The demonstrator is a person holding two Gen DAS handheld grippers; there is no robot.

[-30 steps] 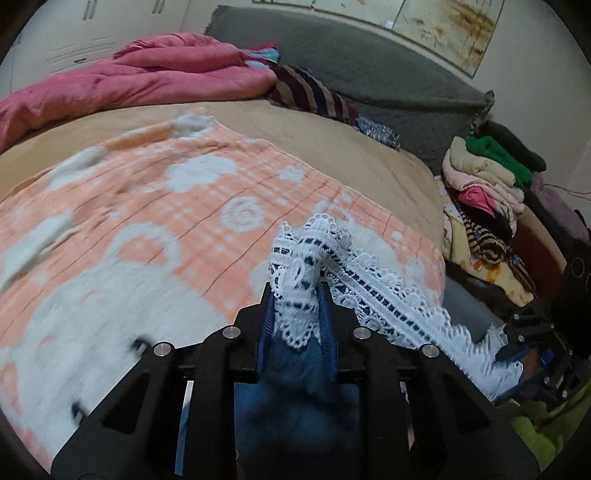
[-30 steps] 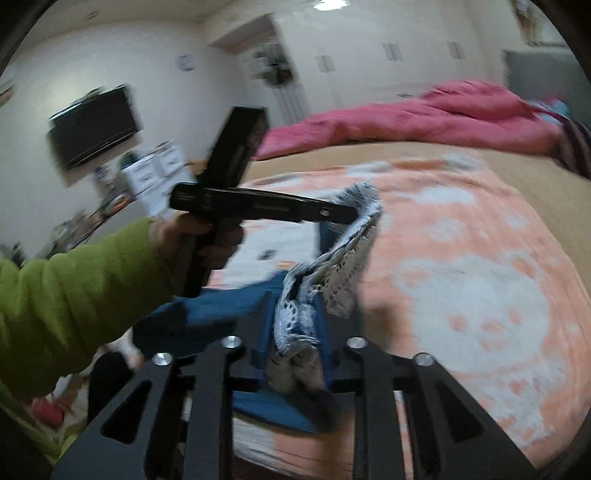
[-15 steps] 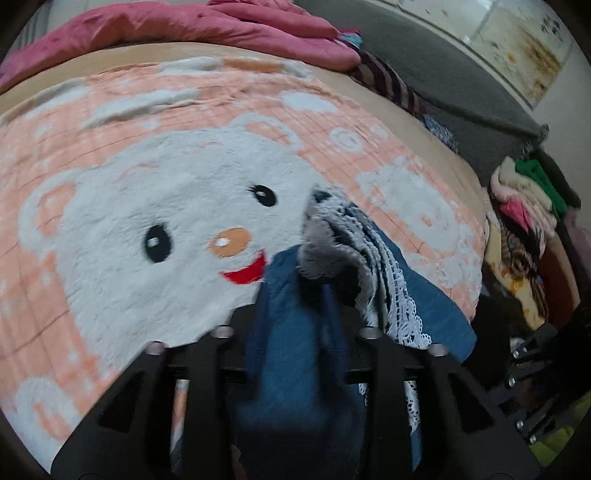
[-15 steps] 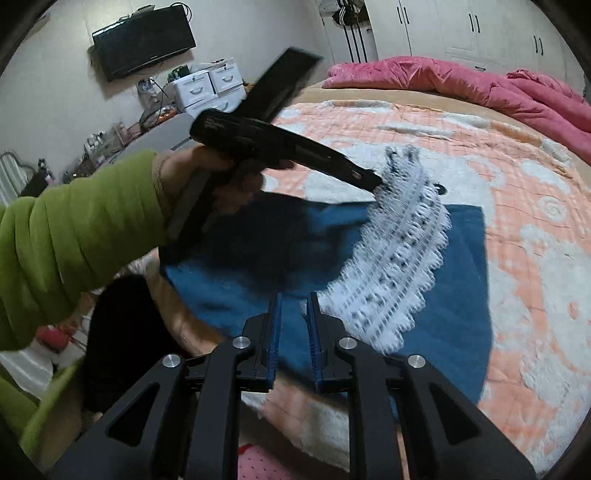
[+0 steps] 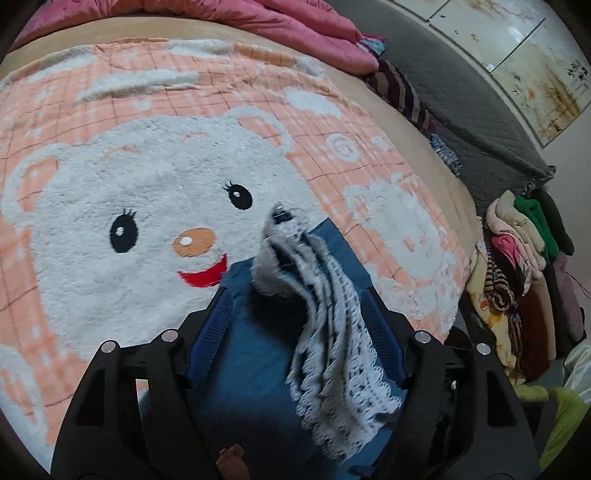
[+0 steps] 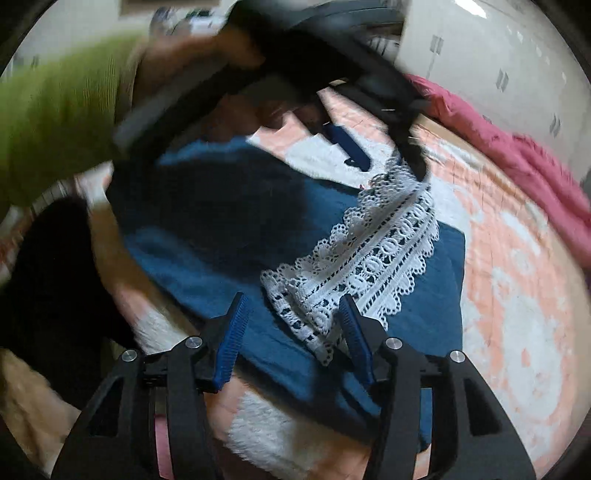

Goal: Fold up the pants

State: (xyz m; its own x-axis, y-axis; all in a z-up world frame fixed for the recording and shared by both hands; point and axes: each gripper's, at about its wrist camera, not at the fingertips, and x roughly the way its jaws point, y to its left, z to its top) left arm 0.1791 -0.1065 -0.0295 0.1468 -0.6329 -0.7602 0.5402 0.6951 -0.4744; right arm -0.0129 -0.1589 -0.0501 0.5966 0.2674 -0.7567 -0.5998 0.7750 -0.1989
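Note:
The blue pants (image 6: 303,236) with a white lace hem (image 6: 373,254) lie folded on the peach bear blanket (image 5: 147,177). My left gripper (image 5: 295,295) is open, its jaws spread on either side of the lace (image 5: 332,332) and blue cloth (image 5: 251,354). It also shows, blurred, at the top of the right wrist view (image 6: 384,151), over the far end of the lace. My right gripper (image 6: 291,302) is open, jaws wide apart just above the near end of the lace, holding nothing.
A pink duvet (image 5: 258,18) lies at the bed's far end, with a grey headboard (image 5: 480,110) to the right. A pile of folded clothes (image 5: 517,258) stands beside the bed at right. The person's green sleeve (image 6: 55,103) crosses the right wrist view.
Both grippers opened and let go of the lace hem. The pants now lie flat on the blanket, and both grippers have dropped closer to them.

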